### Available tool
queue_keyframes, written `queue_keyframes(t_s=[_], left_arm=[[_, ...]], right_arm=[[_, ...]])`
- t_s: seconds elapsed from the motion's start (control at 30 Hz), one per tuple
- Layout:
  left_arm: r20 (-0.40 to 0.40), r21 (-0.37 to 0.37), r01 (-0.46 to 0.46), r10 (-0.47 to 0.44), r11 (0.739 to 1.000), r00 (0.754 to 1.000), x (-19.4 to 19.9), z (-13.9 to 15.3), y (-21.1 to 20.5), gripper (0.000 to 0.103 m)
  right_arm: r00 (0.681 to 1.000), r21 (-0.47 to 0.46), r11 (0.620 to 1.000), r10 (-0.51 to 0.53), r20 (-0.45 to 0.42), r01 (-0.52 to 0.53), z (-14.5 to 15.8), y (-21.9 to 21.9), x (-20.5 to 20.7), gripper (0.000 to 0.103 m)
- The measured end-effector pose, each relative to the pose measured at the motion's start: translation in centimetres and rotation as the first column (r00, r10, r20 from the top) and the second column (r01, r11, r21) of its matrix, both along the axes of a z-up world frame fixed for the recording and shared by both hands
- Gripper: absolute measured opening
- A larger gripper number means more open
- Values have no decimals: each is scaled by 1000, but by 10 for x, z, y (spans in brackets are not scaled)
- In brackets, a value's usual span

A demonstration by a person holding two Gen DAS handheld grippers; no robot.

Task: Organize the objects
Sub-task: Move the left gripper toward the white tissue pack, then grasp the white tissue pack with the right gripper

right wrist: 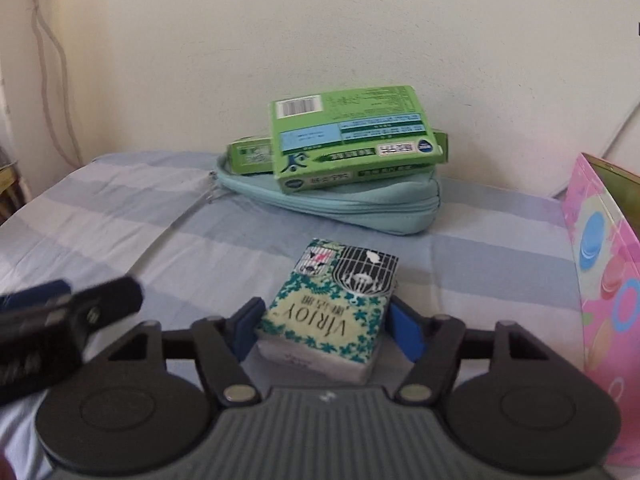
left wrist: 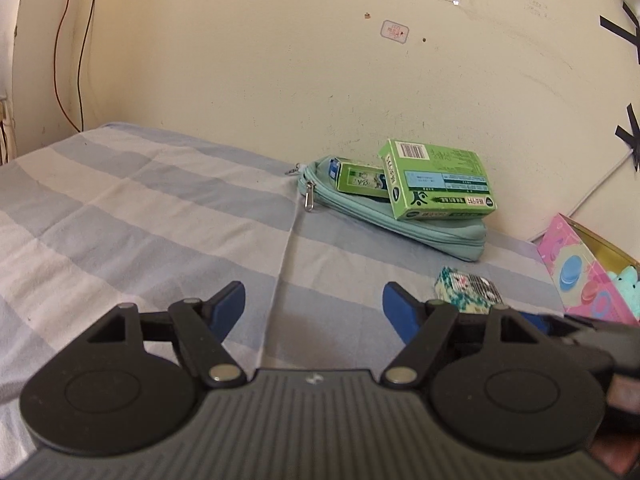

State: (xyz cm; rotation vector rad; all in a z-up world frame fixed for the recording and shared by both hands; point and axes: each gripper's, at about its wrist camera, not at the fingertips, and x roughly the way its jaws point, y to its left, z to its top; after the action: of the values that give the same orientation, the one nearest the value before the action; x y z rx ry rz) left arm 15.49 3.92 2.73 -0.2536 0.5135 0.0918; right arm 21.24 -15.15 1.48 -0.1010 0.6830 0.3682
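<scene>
A floral tissue pack (right wrist: pixel 332 304) lies on the striped bed sheet (right wrist: pixel 120 220), and my right gripper (right wrist: pixel 326 324) has its blue pads against the pack's two sides. In the left wrist view the same tissue pack (left wrist: pixel 468 290) sits just right of my left gripper (left wrist: pixel 314 304), which is open over bare sheet with nothing between its fingers. Farther back by the wall, a large green box (right wrist: pixel 352 136) leans on a smaller green box (right wrist: pixel 250 154), both on top of a teal zip pouch (right wrist: pixel 360 208).
A pink open box (right wrist: pixel 604 280) stands at the right edge of the bed, holding something fluffy and teal (left wrist: pixel 628 280). The cream wall (left wrist: pixel 280 60) closes off the back. Cables (left wrist: pixel 80 40) hang in the far left corner. My left gripper's body (right wrist: pixel 68 312) shows blurred at the left.
</scene>
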Motion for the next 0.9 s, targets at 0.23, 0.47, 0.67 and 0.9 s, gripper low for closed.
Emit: queue_keyframes(t_s=[0.23,0.47,0.67,0.9], left_arm=[[-13,-11,107,-107,994,994,0,-1,-9,79],[12,-35,234,-234,972,972,-6,1,-17,79],[31,-149,520,-522,841,852,-15,-3,-45,79],[-14,-133,669,-676,731,737,-25,-10,-81,77]], right_arm=[[953,-16,953,302,18,-302,3,-35,-69,64],[938,-5,939,345,22,-345,5,-78,-124,77],[985,-1,986,167,48,-167,5,-94,-145,85],[995,19,996,83,56,-84,7,-108,-144,65]])
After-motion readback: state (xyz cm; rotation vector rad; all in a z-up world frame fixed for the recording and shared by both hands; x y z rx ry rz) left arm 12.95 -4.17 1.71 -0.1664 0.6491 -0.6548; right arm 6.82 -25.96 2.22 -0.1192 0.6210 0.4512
